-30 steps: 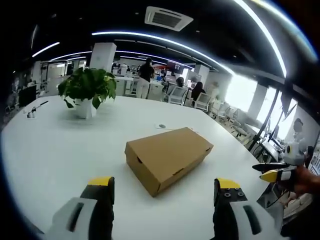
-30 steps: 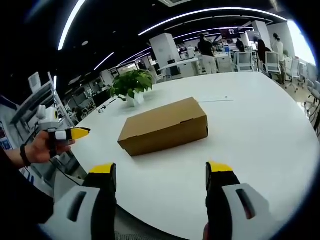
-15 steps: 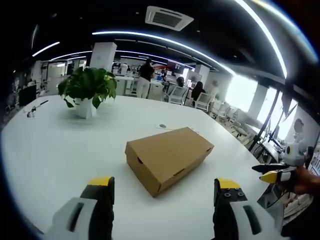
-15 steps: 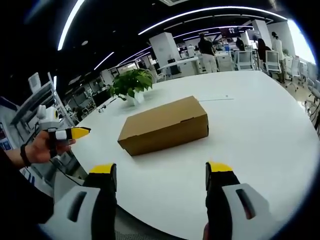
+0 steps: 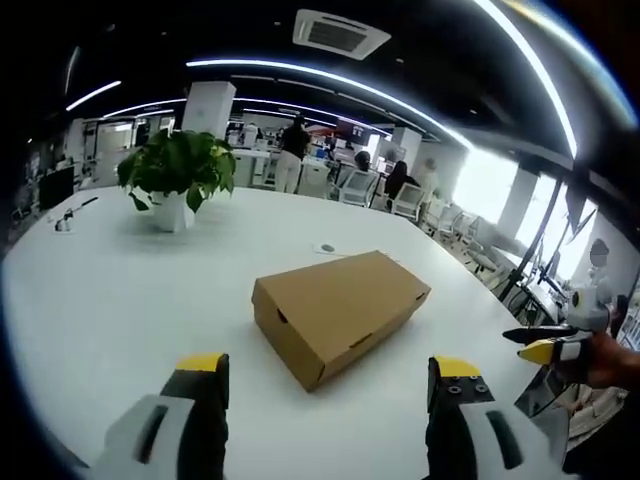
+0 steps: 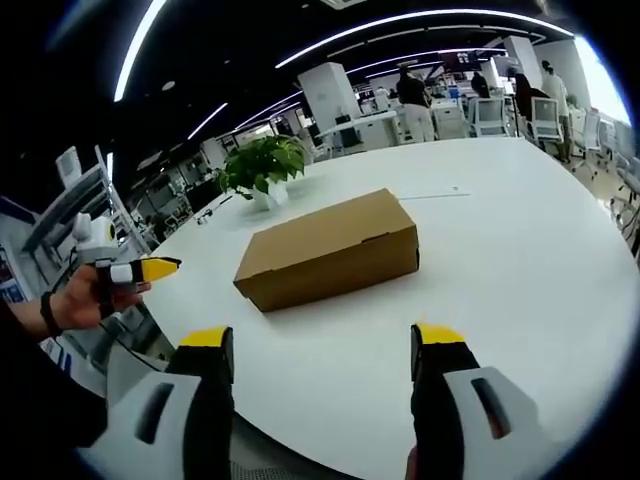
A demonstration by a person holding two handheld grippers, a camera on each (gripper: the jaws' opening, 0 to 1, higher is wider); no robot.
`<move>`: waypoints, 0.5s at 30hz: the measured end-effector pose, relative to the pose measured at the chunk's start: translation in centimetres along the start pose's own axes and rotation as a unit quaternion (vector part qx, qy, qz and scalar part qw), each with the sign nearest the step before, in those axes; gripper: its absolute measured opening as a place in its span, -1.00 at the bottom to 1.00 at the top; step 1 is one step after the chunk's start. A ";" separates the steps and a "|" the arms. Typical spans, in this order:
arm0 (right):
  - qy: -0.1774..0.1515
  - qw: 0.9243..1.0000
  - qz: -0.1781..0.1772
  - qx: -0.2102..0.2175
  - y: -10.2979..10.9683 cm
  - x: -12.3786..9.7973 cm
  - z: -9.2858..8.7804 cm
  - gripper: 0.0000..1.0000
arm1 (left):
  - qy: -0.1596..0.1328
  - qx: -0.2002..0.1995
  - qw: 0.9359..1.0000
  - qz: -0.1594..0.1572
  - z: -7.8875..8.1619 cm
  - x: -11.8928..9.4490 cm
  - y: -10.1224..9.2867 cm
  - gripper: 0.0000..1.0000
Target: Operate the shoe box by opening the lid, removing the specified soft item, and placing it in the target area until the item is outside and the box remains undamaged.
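A closed brown cardboard shoe box (image 5: 340,312) lies on a large white table (image 5: 110,310), its lid down. My left gripper (image 5: 330,370) stands open a little short of the box, nothing between its yellow-tipped jaws. The same shoe box (image 6: 328,250) lies ahead in the right gripper view, where my right gripper (image 6: 322,342) is open too, apart from the box. My right gripper's yellow tip (image 5: 545,350) enters the left gripper view at the right edge. The left gripper's tip (image 6: 145,268), held by a hand, shows at the left of the right gripper view.
A potted green plant (image 5: 176,180) stands at the far left of the table, also seen as the plant (image 6: 262,170) behind the box. A small round disc (image 5: 326,248) lies beyond the box. Office chairs (image 5: 352,190) and several people (image 5: 292,152) are past the table's far edge.
Both views have shifted very slightly, so the cameras moved a touch. The box and both grippers' jaws stand as before.
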State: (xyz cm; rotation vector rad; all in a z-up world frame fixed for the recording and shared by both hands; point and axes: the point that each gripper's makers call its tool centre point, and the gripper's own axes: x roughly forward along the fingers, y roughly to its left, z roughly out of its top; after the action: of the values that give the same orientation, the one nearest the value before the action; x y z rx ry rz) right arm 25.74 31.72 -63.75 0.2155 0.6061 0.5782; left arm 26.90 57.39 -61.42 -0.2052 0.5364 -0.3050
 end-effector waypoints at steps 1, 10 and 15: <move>0.001 1.000 0.000 0.000 0.0 0.1 0.0 0.36 | 0.001 -0.001 1.000 0.000 -0.1 0.0 0.0 0.66; 0.002 1.000 0.002 -0.007 -1.0 1.4 0.7 0.36 | 0.009 -0.003 1.000 -0.005 -0.6 0.8 -0.1 0.66; 0.000 1.000 0.000 -0.012 -2.2 2.4 1.6 0.35 | 0.013 0.002 1.000 -0.011 -0.4 1.5 0.0 0.66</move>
State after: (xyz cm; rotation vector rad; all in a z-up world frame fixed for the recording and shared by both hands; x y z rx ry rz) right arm 29.29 31.24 -64.33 0.1931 0.5994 0.5848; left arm 27.96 56.82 -62.47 -0.2030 0.5597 -0.3299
